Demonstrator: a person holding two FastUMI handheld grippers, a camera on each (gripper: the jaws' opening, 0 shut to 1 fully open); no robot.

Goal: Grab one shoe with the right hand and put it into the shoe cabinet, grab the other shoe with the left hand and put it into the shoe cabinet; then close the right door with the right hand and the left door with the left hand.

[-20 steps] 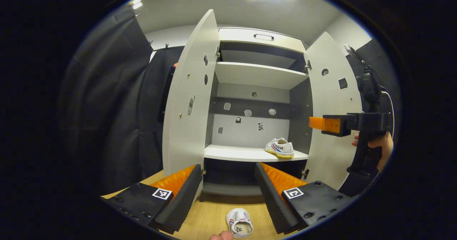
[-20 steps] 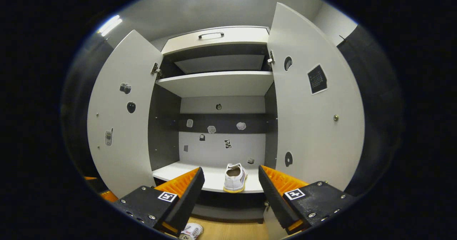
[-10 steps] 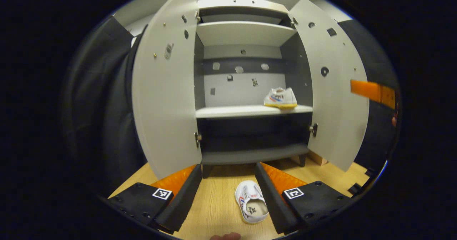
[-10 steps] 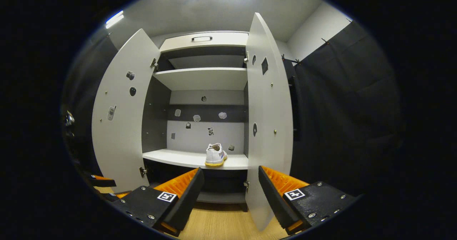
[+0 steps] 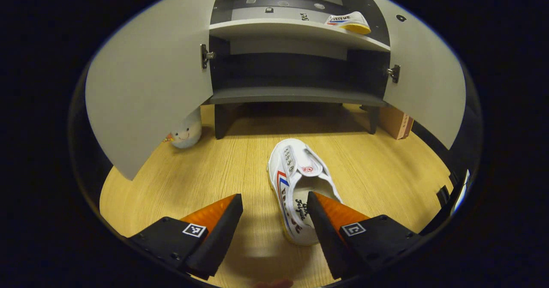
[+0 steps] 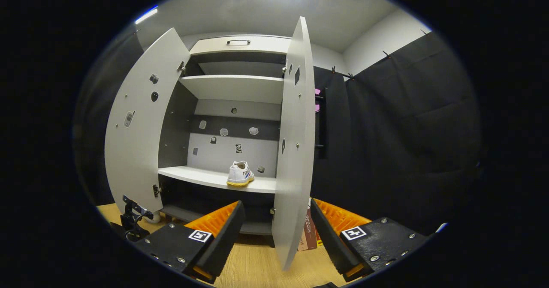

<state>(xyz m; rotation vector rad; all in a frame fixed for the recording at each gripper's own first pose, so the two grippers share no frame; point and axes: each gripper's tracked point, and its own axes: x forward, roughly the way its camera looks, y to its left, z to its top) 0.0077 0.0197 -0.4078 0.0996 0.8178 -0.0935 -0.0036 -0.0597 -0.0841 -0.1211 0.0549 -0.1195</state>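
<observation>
In the left gripper view, the left gripper (image 5: 271,211) is held wide open above the light wooden floor (image 5: 206,168), with nothing grasped. A white canvas shoe with red and blue side stripes (image 5: 298,185) lies on the floor just ahead of it, the heel end lying against the right-hand finger (image 5: 330,219) (whether they touch cannot be told). Beyond the shoe, the grey two-door shoe cabinet (image 5: 296,93) stands with both doors swung open. A second white shoe with a yellow sole (image 5: 348,21) rests on a pale shelf (image 5: 274,26) farther up. A small white plush toy (image 5: 185,131) sits under the left-hand door.

In the right gripper view, the right gripper (image 6: 276,223) is also spread wide and empty, with the edge of the open right door (image 6: 296,142) just ahead between its fingers; the shelved shoe (image 6: 240,174) is seen ahead to the left.
</observation>
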